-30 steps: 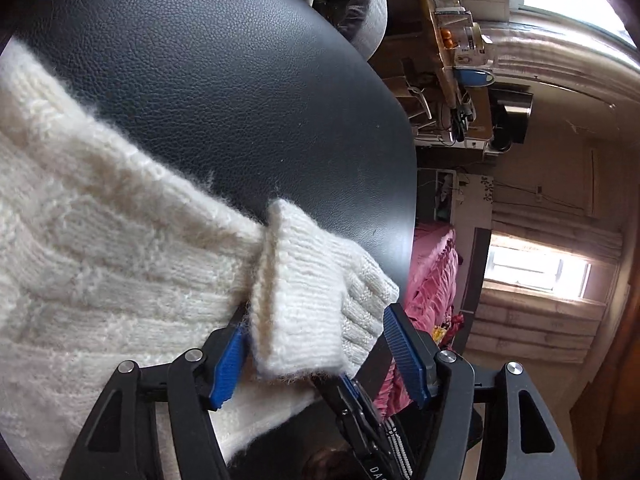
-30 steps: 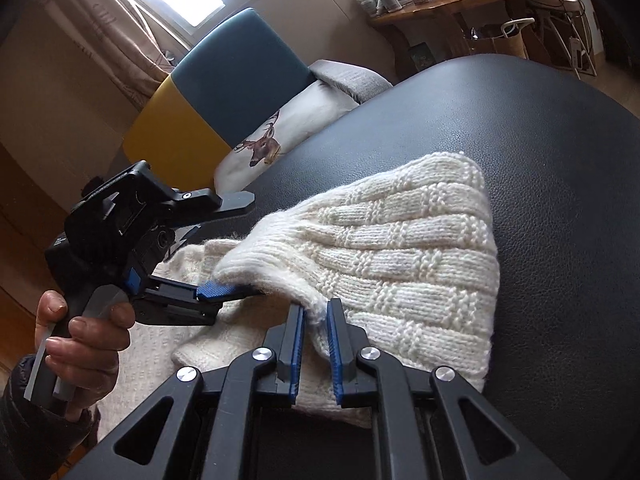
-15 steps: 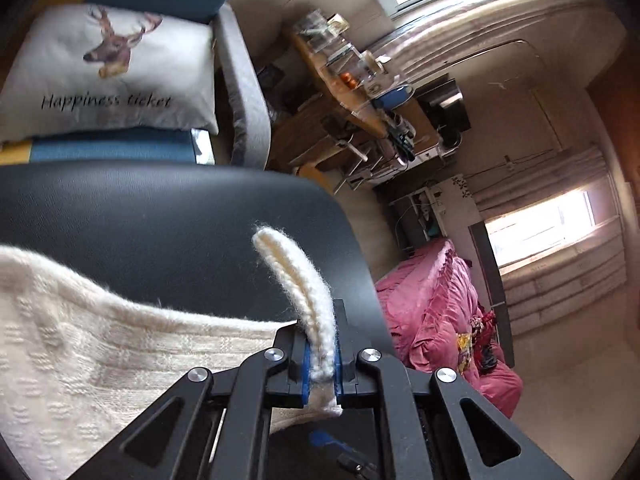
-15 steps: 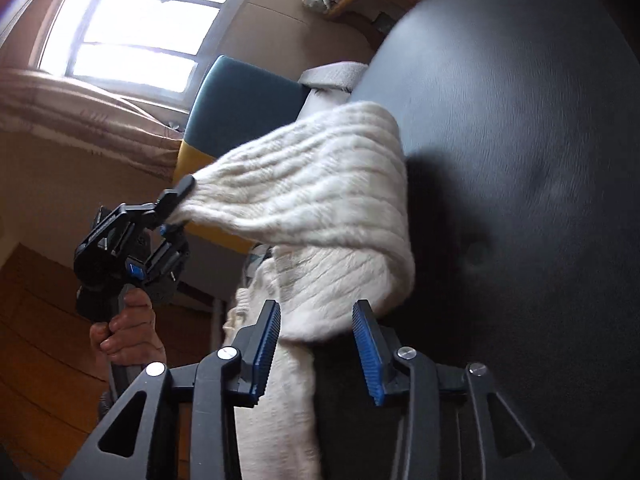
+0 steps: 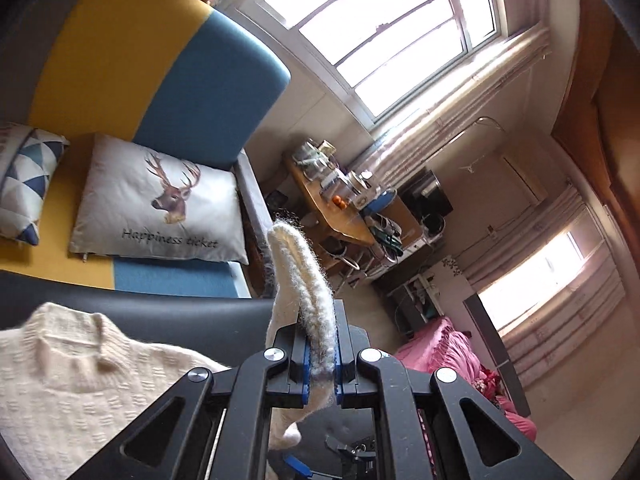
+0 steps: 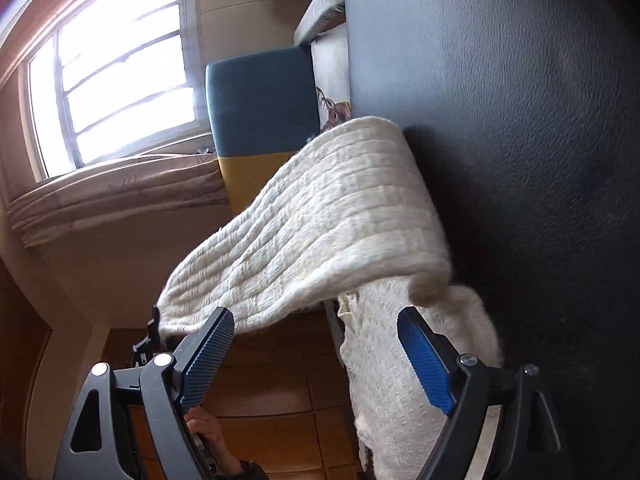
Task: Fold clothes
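A cream knitted sweater [image 5: 72,384] lies on a black leather table [image 5: 168,320], collar toward the sofa. My left gripper [image 5: 320,360] is shut on the sweater's cuff [image 5: 304,280], which sticks up between the blue pads. In the right wrist view the sleeve [image 6: 320,220] hangs stretched above the table [image 6: 520,120], running from the sweater body [image 6: 400,380] to the other gripper's dark tip [image 6: 154,326] at the left. My right gripper [image 6: 316,356] is open and holds nothing; the sleeve passes just beyond its blue pads [image 6: 206,356].
A blue and yellow sofa [image 5: 192,80] with a deer cushion [image 5: 160,208] stands behind the table. A cluttered wooden desk [image 5: 332,208] and a pink bed [image 5: 460,356] lie beyond. A hand [image 6: 208,440] and wood floor [image 6: 272,380] show below the right gripper.
My left gripper shut on the cuff and lifted it, tilting upward. My right gripper let go of the sweater, opened wide and rolled sideways.
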Demonstrator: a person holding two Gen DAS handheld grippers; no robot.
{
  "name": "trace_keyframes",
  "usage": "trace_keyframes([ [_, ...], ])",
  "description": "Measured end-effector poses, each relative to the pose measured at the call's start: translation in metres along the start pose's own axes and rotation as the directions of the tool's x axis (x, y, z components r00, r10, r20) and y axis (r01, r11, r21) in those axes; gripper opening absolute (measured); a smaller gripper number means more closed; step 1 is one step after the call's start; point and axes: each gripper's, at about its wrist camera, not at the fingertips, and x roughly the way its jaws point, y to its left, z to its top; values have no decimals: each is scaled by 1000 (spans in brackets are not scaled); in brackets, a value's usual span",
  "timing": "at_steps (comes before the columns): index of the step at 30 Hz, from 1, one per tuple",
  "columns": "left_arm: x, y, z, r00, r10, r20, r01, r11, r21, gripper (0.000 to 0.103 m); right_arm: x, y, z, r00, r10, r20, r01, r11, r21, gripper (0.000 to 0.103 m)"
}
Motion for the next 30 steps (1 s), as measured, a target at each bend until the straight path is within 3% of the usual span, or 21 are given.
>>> trace_keyframes([
  [6, -61, 99, -28, 992, 124, 32, -120, 986, -117, 8, 20, -10, -9, 998, -63, -7, 63, 998, 3, 86],
  [13, -92, 201, -85, 964, 264, -12, -260, 937, -235, 8, 26, -6, -6, 993, -118, 2, 118, 993, -8, 86],
  [23, -131, 251, -145, 941, 337, -36, -333, 901, -276, 8, 40, 8, 0, 969, -246, 12, 245, 962, -121, 86],
  [25, -132, 258, -151, 948, 315, -50, -315, 901, -299, 8, 43, 10, -2, 962, -273, 15, 272, 952, -143, 86],
  [26, -132, 262, -153, 954, 293, -61, -297, 900, -319, 9, 44, 11, -3, 958, -285, 17, 284, 947, -152, 86],
  [28, -129, 270, -154, 963, 258, -82, -270, 890, -368, 26, 45, 12, -4, 952, -307, 17, 305, 937, -170, 86],
  [29, -127, 275, -155, 966, 245, -85, -258, 881, -397, 44, 45, 13, -5, 949, -314, 19, 313, 934, -173, 86],
  [30, -126, 279, -155, 969, 232, -85, -246, 870, -427, 51, 45, 13, -5, 947, -321, 20, 320, 931, -176, 86],
])
